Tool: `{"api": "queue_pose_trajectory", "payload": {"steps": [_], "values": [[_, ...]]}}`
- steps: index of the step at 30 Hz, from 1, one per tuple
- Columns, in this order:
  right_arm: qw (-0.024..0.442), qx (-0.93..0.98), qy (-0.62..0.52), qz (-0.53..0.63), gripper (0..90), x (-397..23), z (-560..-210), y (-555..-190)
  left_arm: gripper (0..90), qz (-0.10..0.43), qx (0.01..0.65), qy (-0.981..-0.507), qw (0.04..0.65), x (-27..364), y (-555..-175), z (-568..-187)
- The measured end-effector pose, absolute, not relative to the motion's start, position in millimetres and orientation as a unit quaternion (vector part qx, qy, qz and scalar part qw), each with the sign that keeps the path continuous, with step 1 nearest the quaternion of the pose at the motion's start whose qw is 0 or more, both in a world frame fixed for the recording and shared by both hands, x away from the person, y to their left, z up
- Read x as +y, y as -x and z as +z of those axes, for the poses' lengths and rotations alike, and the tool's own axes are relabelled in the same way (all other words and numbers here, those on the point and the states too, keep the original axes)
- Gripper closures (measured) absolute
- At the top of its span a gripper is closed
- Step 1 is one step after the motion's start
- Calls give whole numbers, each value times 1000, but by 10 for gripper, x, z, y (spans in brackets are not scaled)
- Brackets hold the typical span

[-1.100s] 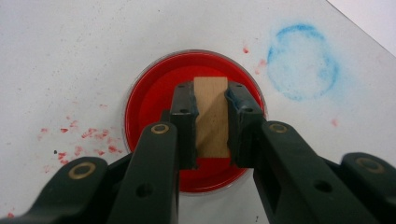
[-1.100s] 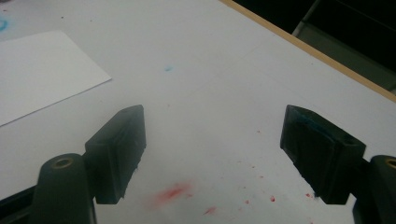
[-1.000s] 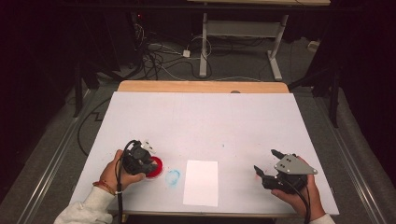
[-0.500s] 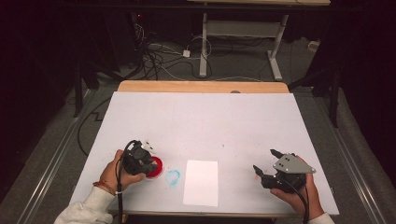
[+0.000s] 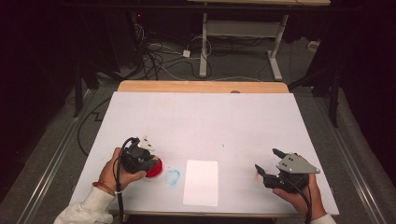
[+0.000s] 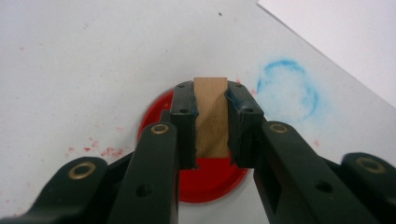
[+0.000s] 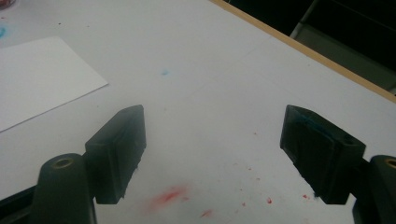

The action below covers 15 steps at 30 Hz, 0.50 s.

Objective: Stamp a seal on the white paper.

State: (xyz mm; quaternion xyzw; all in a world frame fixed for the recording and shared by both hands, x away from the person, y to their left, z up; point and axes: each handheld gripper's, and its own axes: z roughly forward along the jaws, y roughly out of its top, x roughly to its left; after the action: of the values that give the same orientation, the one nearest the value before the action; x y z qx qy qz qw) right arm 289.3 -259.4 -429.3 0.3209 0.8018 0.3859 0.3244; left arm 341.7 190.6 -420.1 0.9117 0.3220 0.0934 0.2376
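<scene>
Small tan wooden block (image 6: 211,116) clamped between left gripper (image 6: 211,122) jaws, over round red ink pad (image 6: 205,179) at table's (image 5: 201,121) near-left, beside blue smudged ring (image 6: 288,92) and white paper sheet (image 5: 201,182). Right gripper (image 7: 212,151) spread wide, empty, above red smears (image 7: 168,196).

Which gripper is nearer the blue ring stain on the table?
Left. The left gripper, shut on a wooden block over the red ink pad, sits just beside the blue ring stain. The right gripper, open, is across the white paper from it.
</scene>
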Motion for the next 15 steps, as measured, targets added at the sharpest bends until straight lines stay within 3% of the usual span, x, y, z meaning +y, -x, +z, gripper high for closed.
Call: {"api": "queue_pose_trajectory", "payload": {"steps": [15], "values": [[326,803,-320,384,227,-2594,-4304,-2849,739,109,272,-915,277,1663,-3375,-3952]]}}
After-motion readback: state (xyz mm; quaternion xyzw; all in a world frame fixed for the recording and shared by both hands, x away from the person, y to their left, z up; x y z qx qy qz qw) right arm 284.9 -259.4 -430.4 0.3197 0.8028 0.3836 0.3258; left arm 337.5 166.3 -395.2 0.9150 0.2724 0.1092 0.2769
